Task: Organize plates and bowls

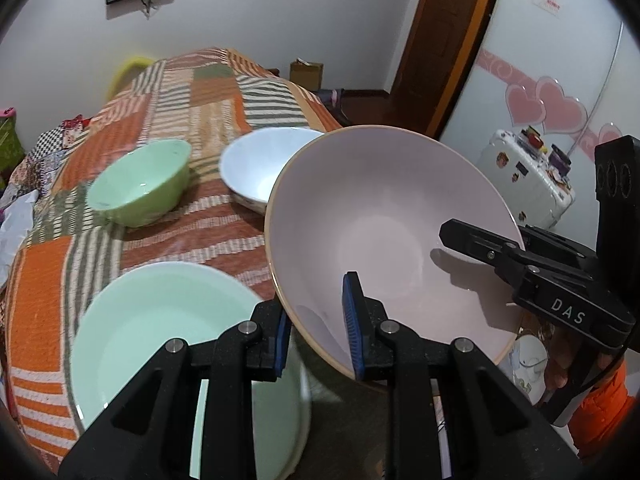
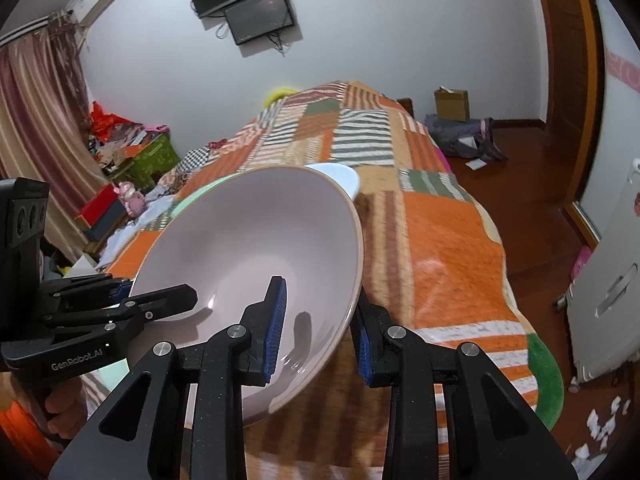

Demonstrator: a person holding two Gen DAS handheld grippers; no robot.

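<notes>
**Pink bowl gripped by both tongs above the bed**

The pink bowl point(image 1: 384, 240) is hanging tilted in the air over the near end of the bed point(image 1: 192, 92), its tan rim turned up and its hollow facing both cameras. The left tongs point(image 1: 318, 334) are pinching the bowl's wall at about 7 o'clock on its rim, one blue pad point(image 1: 352, 320) lying inside the bowl and the other outside. The right tongs point(image 2: 320, 332) are clamping the opposite side in the same way, one pad inside and one outside; in the left wrist view they are reaching in over the rim from 3 o'clock.

Directly at 8 o'clock from the bowl, a pale mint plate point(image 1: 160, 344) is lying flat on the patchwork blanket point(image 1: 208, 240), partly hidden under the left tongs. At 11 o'clock, a white bowl point(image 1: 260, 164) is sitting upright, its near edge covered by the pink bowl. Farther out at 10 o'clock, a green bowl point(image 1: 140, 184) is standing apart from the white one.

Beyond the bed, a white suitcase point(image 1: 528, 176) with stickers is standing at 3 o'clock against a wall with pink hearts, and a dark screen point(image 2: 260, 16) is hanging on the far wall at 12 o'clock.
</notes>
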